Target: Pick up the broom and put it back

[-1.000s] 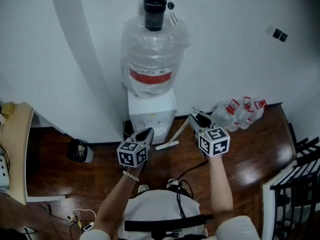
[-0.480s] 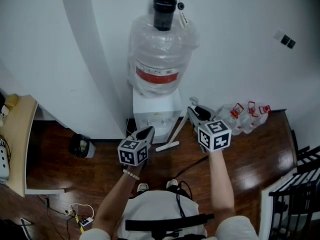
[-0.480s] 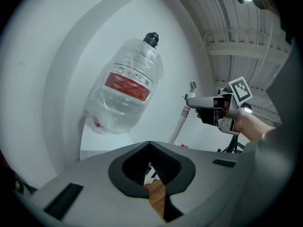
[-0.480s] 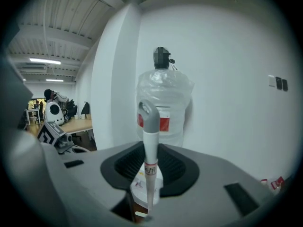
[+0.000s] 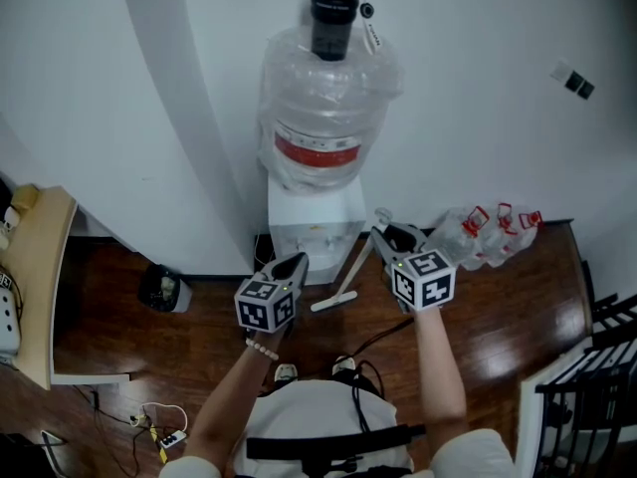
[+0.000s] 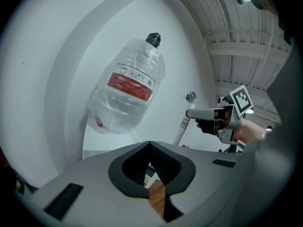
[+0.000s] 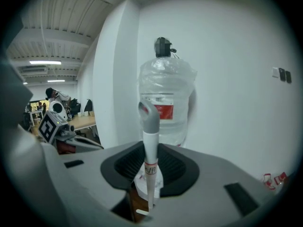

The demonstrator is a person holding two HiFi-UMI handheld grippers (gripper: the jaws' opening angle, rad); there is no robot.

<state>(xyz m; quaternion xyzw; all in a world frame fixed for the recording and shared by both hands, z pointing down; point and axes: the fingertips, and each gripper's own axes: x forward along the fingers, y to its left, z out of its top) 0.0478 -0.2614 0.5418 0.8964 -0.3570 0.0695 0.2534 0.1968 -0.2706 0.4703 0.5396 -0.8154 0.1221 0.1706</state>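
1. Closest to the person, the left gripper [image 5: 292,263] is held out over the wood floor [image 5: 199,357]. Its jaws are pressed together and nothing is in them.
2. Beside it on the right, at about the same height, is the right gripper [image 5: 384,231]. The two are apart and do not touch.
3. The right gripper is squeezed tight on the broom [image 5: 350,270]. It holds the thin white stick near the top end. The grey hook [image 7: 149,115] at the top sticks up past the jaws.
4. From the right gripper the stick slants down toward the left gripper's side. The small white broom head [image 5: 333,300] is low down between the two grippers. I cannot tell if it touches the floor.
5. Behind the broom and both grippers stands a white water cooler [image 5: 309,229].
6. A big clear water jug [image 5: 328,108] with a red band sits on top of it, higher than the grippers. It has a black cap [image 5: 335,3].
7. Farther off, to the right of the right gripper, small bottles with red caps [image 5: 488,229] lie on the floor by the white wall [image 5: 478,118].
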